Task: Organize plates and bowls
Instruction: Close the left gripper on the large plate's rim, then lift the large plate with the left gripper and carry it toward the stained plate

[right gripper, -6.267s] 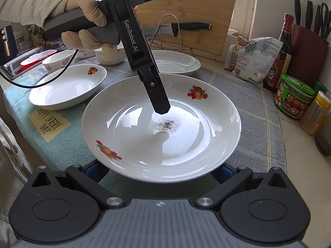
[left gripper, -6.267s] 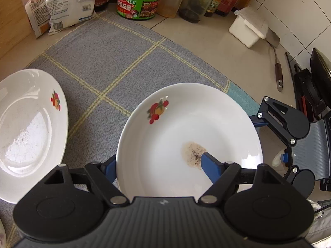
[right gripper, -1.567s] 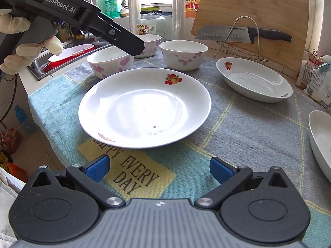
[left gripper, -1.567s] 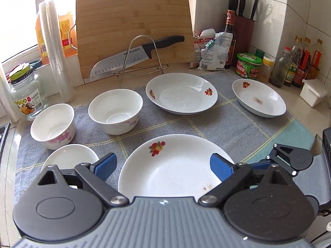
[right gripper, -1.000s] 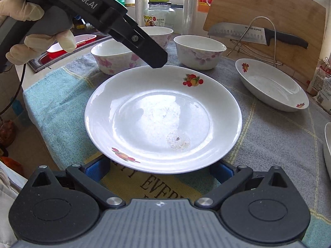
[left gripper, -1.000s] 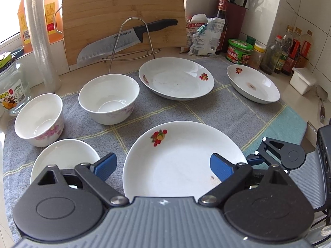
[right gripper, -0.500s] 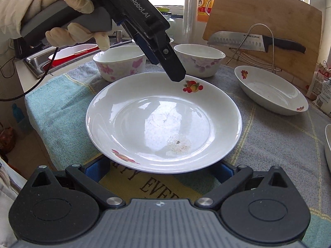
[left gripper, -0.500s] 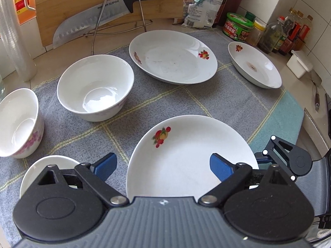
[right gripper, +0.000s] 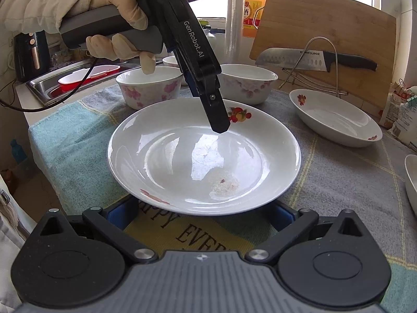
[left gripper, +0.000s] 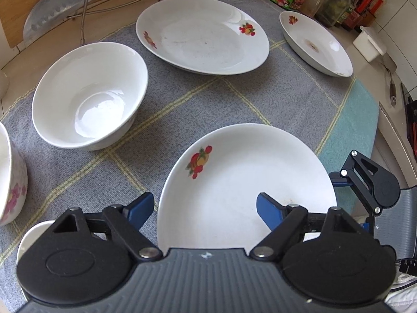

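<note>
Evidently a two-sided hold is being set up on the near plate (right gripper: 204, 156), which is lying on the cloth (left gripper: 198, 99) at the front edge of the desk. The left gripper (left gripper: 206, 208) is being brought down over one rim, one blue pad (left gripper: 268, 210) hanging above the plate's inside and the other (left gripper: 140, 207) standing outside the rim over the cloth, so that the rim is being straddled rather than pinched. Its jaws have just been closing, but no pad is seen pressing on the plate, so it is being read as released. The right gripper (right gripper: 203, 212) is being kept low at the opposite edge, its pads tucked under the plate's overhang (hidden there, so whether it is clenched or released cannot be told). The other plates, the large one (left gripper: 203, 35) and the far right one (left gripper: 316, 43), and the bowl (left gripper: 88, 95) are sitting well apart on the cloth, probably waiting to be stacked by kind.

Against the view half a second before, the left gripper's blue pads are standing closer together, and the near plate is filling more of the left wrist picture. From the right wrist, the gloved hand (right gripper: 117, 23) is now seen with the black finger tip reaching over the plate's inside instead of over its far rim, while the right gripper's place under the plate is looking unchanged
</note>
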Demonstrator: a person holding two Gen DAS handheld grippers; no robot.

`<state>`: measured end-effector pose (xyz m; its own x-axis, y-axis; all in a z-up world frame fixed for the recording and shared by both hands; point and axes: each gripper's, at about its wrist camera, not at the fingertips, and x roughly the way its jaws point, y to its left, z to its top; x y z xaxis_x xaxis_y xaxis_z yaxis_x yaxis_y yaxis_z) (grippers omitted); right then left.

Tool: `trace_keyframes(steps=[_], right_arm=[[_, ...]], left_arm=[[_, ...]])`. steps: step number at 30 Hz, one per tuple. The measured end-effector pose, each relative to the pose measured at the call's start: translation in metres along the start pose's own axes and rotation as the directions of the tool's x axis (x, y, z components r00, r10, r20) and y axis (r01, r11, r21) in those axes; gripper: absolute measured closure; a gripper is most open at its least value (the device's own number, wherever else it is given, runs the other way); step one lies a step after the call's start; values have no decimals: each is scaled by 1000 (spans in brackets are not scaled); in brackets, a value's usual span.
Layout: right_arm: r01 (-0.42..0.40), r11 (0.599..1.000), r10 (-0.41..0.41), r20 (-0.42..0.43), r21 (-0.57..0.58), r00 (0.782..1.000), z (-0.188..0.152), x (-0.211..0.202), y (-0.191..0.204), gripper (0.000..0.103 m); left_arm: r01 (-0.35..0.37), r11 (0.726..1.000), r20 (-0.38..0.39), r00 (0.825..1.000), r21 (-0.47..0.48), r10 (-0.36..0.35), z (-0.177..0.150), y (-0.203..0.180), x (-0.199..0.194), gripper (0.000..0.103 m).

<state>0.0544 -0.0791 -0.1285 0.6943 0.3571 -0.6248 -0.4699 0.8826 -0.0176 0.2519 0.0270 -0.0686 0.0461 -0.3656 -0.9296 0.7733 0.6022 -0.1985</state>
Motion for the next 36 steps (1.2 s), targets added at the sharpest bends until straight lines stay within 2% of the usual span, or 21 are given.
trace_keyframes(steps=[9, 12, 13, 14, 24, 36], right_arm=[[16, 1000, -16, 5, 7, 1000, 1, 2, 2, 0], [20, 1000, -20, 1, 12, 1000, 3, 3, 2, 0], [20, 1000, -20, 0, 11, 1000, 3, 3, 2, 0], [21, 1000, -21, -3, 11, 1000, 3, 3, 2, 0], [31, 999, -31, -35, 9, 999, 8, -4, 0, 0], [32, 999, -31, -55, 18, 998, 8, 0, -3, 0]], left_arm=[[16, 997, -50, 999, 78, -12, 5, -1, 5, 19], [18, 995, -60, 998, 100, -12, 6, -1, 5, 23], [35, 994, -68, 997, 99, -28, 7, 0, 6, 28], [41, 995, -76, 997, 96, -34, 7, 0, 6, 29], [47, 993, -62, 997, 112, -40, 12, -3, 6, 29], [55, 991, -99, 994, 125, -43, 14, -4, 15, 29]])
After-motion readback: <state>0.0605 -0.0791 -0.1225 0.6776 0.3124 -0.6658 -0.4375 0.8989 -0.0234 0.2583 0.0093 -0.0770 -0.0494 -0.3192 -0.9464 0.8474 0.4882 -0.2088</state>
